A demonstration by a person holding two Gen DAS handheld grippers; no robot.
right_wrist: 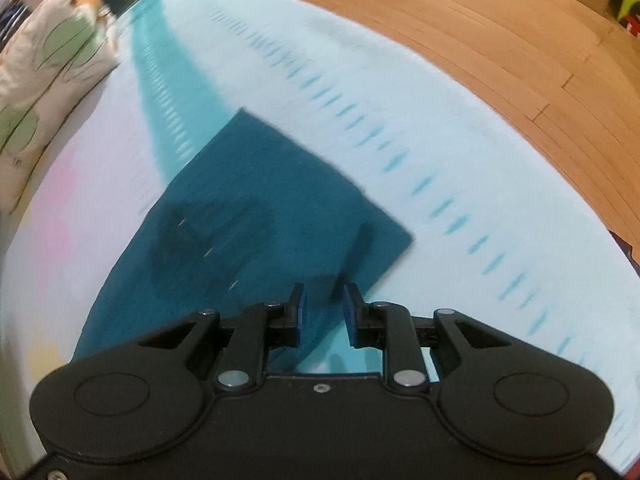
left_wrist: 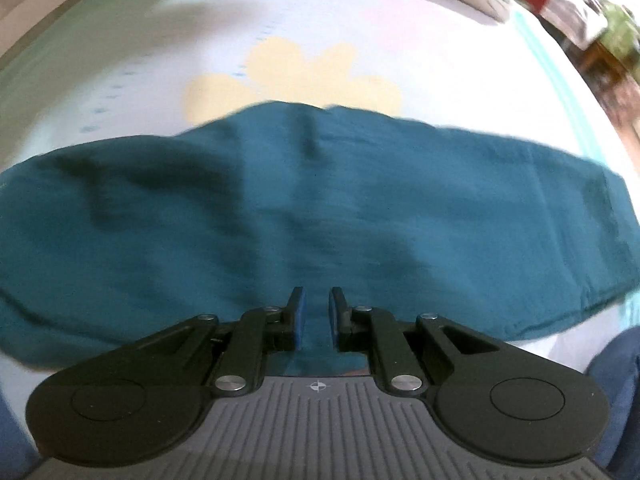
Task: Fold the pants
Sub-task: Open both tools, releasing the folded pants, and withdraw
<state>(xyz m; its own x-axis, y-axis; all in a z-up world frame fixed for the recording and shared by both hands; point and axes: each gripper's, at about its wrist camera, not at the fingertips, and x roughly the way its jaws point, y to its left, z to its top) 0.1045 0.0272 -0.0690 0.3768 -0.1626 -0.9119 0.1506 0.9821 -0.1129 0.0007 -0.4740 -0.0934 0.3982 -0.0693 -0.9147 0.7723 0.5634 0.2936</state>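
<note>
The teal pants [left_wrist: 320, 208] are laid flat in a long band across the pale printed sheet [left_wrist: 320, 24], one squared end [right_wrist: 384, 236] lying near the sheet's edge above the wooden floor [right_wrist: 520, 40]. The left gripper [left_wrist: 316, 316] is held over the near hem with jaws narrowly apart and nothing clamped; the right gripper [right_wrist: 324, 316] is held over the end corner, jaws wider apart and likewise empty. If only the top layer is pinched, or the two grips are taken unevenly, a skewed fold is likely.
</note>
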